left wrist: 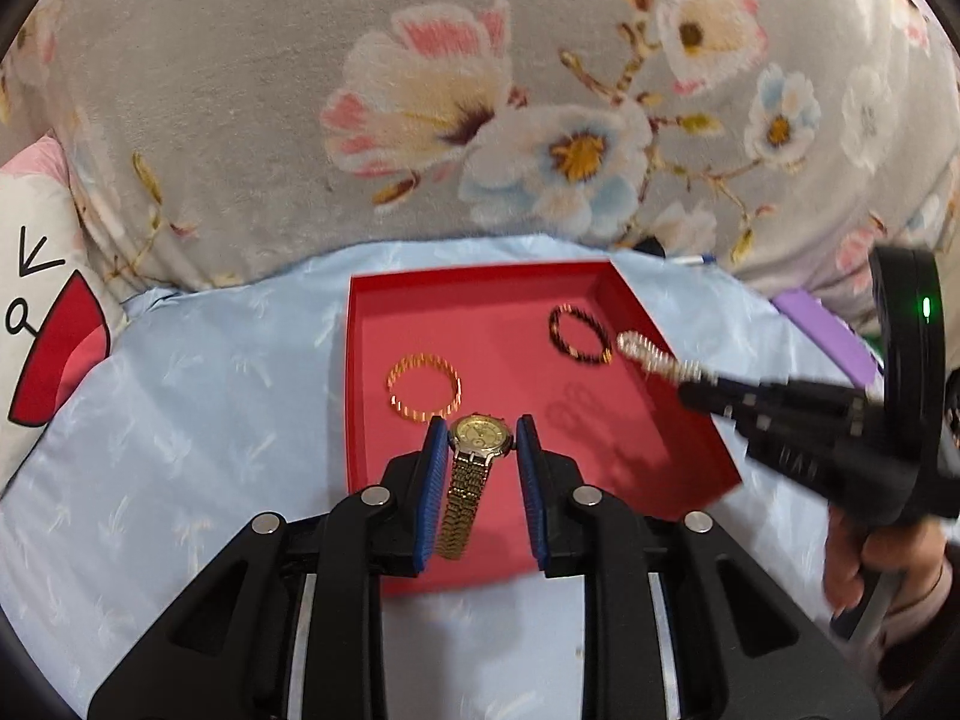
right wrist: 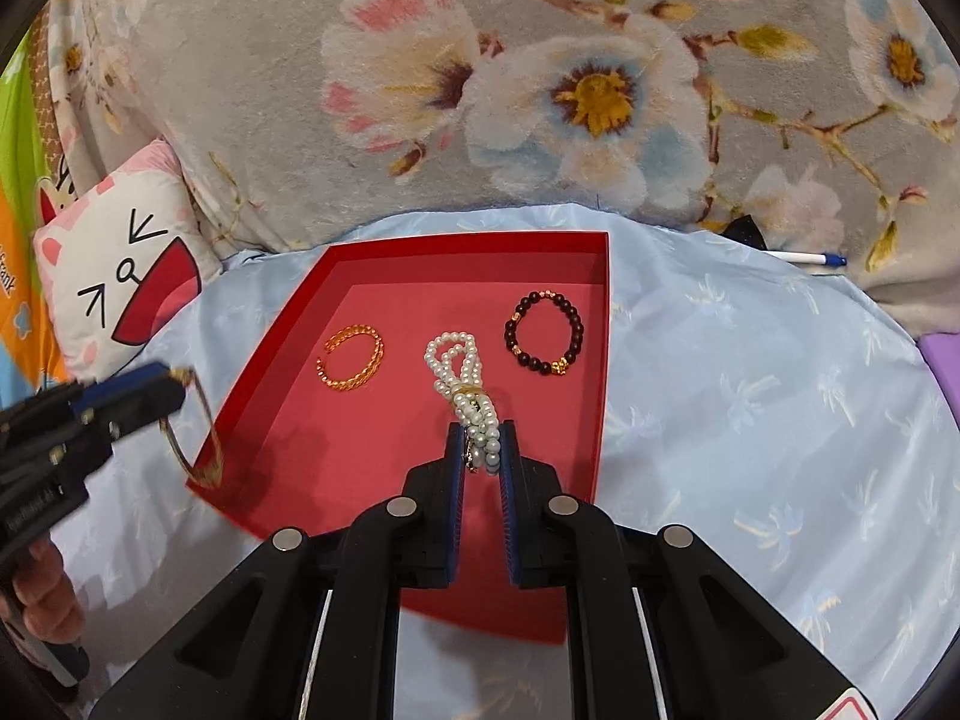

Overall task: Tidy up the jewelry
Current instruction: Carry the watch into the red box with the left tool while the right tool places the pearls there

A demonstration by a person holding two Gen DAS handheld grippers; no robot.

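Note:
A shallow red tray (left wrist: 355,360) (right wrist: 468,241) lies on light blue cloth. In it rest a gold bangle (left wrist: 425,386) (right wrist: 351,358) and a dark bead bracelet (left wrist: 581,336) (right wrist: 544,333). My left gripper (left wrist: 481,438) (right wrist: 174,385) is shut on a gold watch (left wrist: 482,433) (right wrist: 210,471) at its face. The watch's band hangs down over the tray's near left corner. My right gripper (right wrist: 480,444) (left wrist: 690,387) is shut on a looped white pearl strand (right wrist: 459,366) (left wrist: 651,354), held above the tray's middle.
A grey floral blanket (left wrist: 480,90) rises behind the tray. A cat-face pillow (right wrist: 120,276) lies at the left, a pen (right wrist: 807,258) and a purple object (right wrist: 942,360) at the right. A person's hand (left wrist: 870,558) holds the right gripper's handle.

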